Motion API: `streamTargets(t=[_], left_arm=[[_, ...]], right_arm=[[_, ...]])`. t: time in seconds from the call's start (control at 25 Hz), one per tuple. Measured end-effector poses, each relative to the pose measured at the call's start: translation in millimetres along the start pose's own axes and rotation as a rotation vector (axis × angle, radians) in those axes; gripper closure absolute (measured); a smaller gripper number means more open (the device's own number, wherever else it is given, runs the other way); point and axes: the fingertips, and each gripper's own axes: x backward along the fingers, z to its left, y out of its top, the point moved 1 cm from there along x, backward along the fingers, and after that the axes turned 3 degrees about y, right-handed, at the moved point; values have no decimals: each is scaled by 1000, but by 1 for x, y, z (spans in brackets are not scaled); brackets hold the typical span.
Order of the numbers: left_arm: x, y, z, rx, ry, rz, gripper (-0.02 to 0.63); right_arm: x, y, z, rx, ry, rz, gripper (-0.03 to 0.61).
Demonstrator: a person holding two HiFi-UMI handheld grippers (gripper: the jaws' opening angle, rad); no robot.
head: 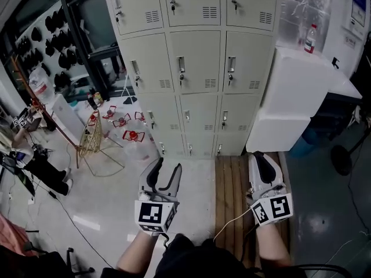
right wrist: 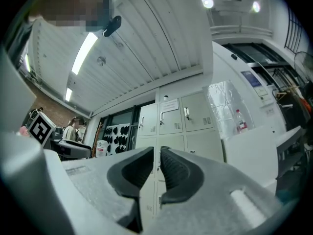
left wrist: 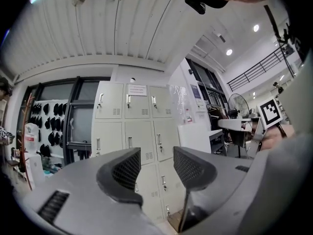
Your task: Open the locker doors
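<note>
Locker doors [head: 196,57] are all sitting shut on the pale cabinet ahead, which is standing just beside stacked white blocks [head: 295,80]. The left tool [head: 166,168] is hovering well apart from them, jaws spread wide and empty. The right tool [head: 259,158] is holding its jaws nearly together, a slim gap showing, gripping nothing.

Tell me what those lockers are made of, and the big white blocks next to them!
The lockers look like painted sheet metal. Their doors are flat and pale grey, with punched vent slots and shiny handles. The white blocks look like foam, because they are plain and matte with slightly soft edges. I can't be sure from here, so they might be painted board.
</note>
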Motion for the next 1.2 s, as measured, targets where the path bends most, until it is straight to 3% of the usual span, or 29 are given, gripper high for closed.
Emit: streamTargets(t=[0.32, 0.92, 1.2], left_arm=[[-31, -3, 37, 6, 43, -11, 406], [-165, -30, 134, 35, -50, -17, 405], [-207, -61, 186, 68, -37, 30, 406]], right_arm=[[-44, -14, -12, -7, 3, 3, 538], [-191, -56, -27, 32, -80, 39, 541], [-240, -79, -28, 48, -115, 57, 543]])
